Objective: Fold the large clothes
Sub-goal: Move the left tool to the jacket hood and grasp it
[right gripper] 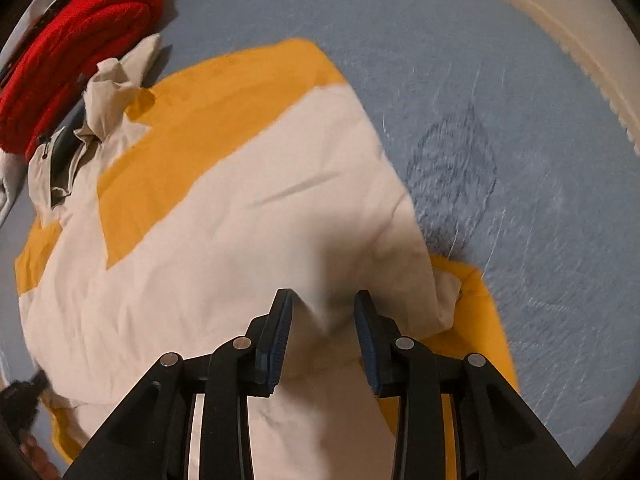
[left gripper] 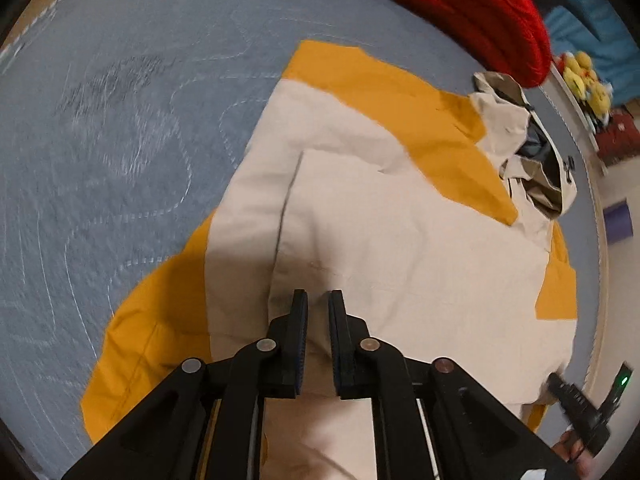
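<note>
A large cream-and-mustard jacket [left gripper: 392, 216] is seen spread across a blue quilted bed cover [left gripper: 120, 140], its body partly folded over itself so that a cream panel lies uppermost and mustard bands show at the edges. The hood and collar [left gripper: 528, 148], crumpled and with a dark lining exposed, are turned toward a red knitted garment [left gripper: 472, 12] bunched at the far edge of the bed. The left tool [left gripper: 318, 300] is held steeply downward over the cream panel, its fingers parted by a narrow gap, with no cloth caught between them. The right tool [right gripper: 324, 300] is pointed down over the jacket's near corner, where a raised ridge of cream fabric is seen between its spread fingers; the pads are not pressed on it. In the left wrist view the other tool is glimpsed at the lower right margin, a green light showing on it. Yellow soft toys [left gripper: 588, 80] are visible beyond the bed's white-trimmed edge, beside blue bedding [left gripper: 592, 20]. Both views are blurred
</note>
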A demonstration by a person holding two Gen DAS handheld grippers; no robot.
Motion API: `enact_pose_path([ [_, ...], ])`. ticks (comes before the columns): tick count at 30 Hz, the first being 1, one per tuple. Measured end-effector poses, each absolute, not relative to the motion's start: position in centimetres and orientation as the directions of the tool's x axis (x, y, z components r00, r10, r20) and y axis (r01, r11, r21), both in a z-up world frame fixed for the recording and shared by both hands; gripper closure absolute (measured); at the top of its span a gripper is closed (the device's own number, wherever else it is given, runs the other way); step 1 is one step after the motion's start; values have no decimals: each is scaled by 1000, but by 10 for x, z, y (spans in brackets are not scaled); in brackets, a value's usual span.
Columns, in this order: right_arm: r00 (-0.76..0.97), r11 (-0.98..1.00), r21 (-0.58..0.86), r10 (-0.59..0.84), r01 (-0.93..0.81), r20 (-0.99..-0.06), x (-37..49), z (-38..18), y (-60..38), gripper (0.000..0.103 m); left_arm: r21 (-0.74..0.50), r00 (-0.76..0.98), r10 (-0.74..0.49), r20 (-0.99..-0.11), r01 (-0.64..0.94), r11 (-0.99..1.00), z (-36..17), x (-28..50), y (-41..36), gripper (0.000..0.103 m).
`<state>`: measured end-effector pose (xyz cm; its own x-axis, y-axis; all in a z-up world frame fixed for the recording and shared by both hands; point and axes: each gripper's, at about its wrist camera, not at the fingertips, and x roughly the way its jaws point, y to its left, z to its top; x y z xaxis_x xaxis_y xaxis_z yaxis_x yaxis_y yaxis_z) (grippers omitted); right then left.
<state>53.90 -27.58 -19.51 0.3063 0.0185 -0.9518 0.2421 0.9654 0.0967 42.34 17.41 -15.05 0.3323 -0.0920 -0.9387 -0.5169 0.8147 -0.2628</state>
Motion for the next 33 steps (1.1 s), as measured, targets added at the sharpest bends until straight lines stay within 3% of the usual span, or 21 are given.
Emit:
enact_pose_path([
  [3,289,972,82,15,220,-957,545,-198,-268,69,-269,286,-122,-951,-559,784,-169,423,181,89],
  [7,266,944,152,72,293,-961,545,-203,-283,69,-222,320,-54,-946,-519,825,-148,427,172,89],
  [12,423,980,53,-35,194,-905,528,-152,-273,69,-215,392,-36,-919,-424,880,-121,426,146,84],
  [21,582,998,-57,-62,27,-811,498,-99,-235,69,-115,536,5,-844,-191,975,-86,426,80,72],
  [30,593,998,-62,-38,-19,-804,494,-100,-219,69,-59,613,10,-790,-92,994,-70,425,54,72],
  [33,587,998,-57,-33,-22,-809,494,-100,-222,69,-48,640,3,-769,-63,997,-58,427,54,79],
])
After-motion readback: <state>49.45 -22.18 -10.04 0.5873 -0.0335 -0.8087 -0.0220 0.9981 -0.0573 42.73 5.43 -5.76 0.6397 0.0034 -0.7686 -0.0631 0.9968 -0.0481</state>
